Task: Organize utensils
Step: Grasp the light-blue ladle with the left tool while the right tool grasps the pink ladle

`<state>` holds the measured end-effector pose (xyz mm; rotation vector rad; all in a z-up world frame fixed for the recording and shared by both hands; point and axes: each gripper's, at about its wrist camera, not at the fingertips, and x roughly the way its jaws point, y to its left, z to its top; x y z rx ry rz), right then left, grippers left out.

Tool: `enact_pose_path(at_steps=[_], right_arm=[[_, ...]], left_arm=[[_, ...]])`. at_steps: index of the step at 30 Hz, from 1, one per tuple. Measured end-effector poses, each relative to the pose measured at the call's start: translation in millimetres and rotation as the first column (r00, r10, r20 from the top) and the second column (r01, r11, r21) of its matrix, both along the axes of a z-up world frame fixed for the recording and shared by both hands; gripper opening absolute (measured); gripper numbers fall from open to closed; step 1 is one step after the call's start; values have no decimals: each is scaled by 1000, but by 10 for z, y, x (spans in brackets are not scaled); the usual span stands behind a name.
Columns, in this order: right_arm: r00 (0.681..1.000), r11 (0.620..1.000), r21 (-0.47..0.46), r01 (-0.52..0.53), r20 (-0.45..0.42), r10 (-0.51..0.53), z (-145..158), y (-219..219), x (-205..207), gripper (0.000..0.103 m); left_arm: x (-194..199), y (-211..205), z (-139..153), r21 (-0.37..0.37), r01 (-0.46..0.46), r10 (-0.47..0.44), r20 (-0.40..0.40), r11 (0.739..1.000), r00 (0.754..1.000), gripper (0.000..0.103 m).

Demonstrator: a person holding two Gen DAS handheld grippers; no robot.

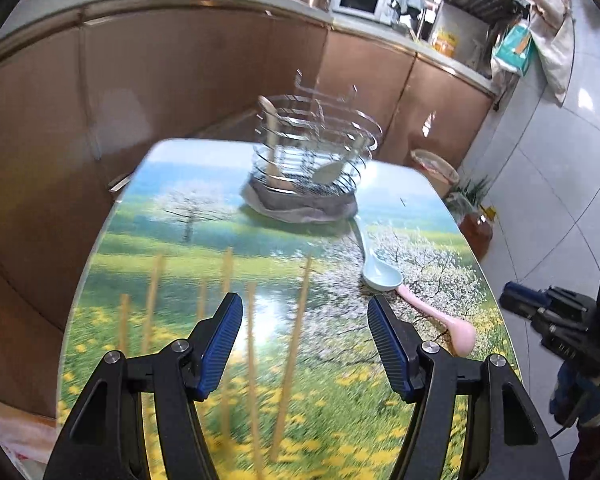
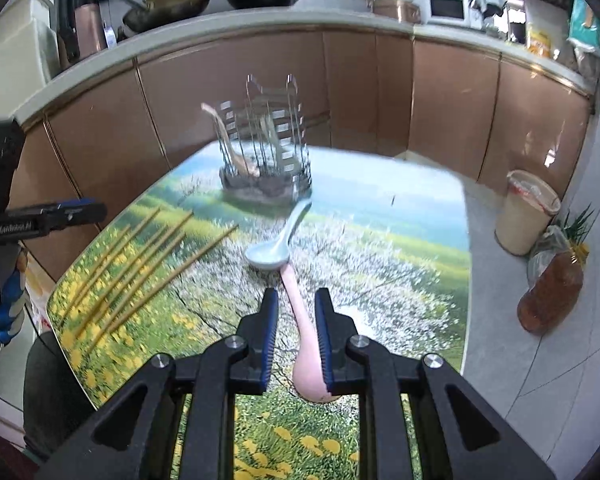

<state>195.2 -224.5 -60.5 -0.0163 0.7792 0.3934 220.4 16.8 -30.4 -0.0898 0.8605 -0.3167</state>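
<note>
- The left gripper [image 1: 304,340] hangs above the near part of the table [image 1: 140,240], its blue-padded jaws spread wide apart with nothing between them.
- Several wooden chopsticks [image 1: 296,344] lie loose on the flowered tabletop below and ahead of that gripper, roughly parallel to one another.
- The right gripper [image 2: 296,336] has its jaws close on either side of the pink spoon [image 2: 300,320], near its handle end; the pictures do not show whether the pads actually press it.
- The pink spoon's far end lies under or against the bowl of a white ceramic spoon [image 2: 270,254], whose handle points toward the wire utensil holder [image 2: 266,148].
- The wire utensil holder stands on a grey base near the table's far edge, with a wooden spoon [image 1: 274,140] and another pale spoon [image 1: 331,170] inside it.
- A lined bin [image 2: 525,216] and an amber bottle [image 2: 549,300] stand on the floor to the right of the table.
</note>
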Motion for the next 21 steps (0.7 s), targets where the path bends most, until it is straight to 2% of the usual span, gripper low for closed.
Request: enact_pose_path(at_steps=[5,11,21], right_arm=[[993,997,-17,-77,-87,75,-261,76,207,18],[977,987,-37,-157,-150,150,-506,174,421,18],[958,972,-58,-226,-194,211,-693,249,612,18]], left_arm=[[344,-373,-207,7,54,-53,-63,999,997,64],[687,-930,-416,70,113,-106,-97,991,990,64],[1254,-1457,-793,231,92,-52,-177,969,983,64]])
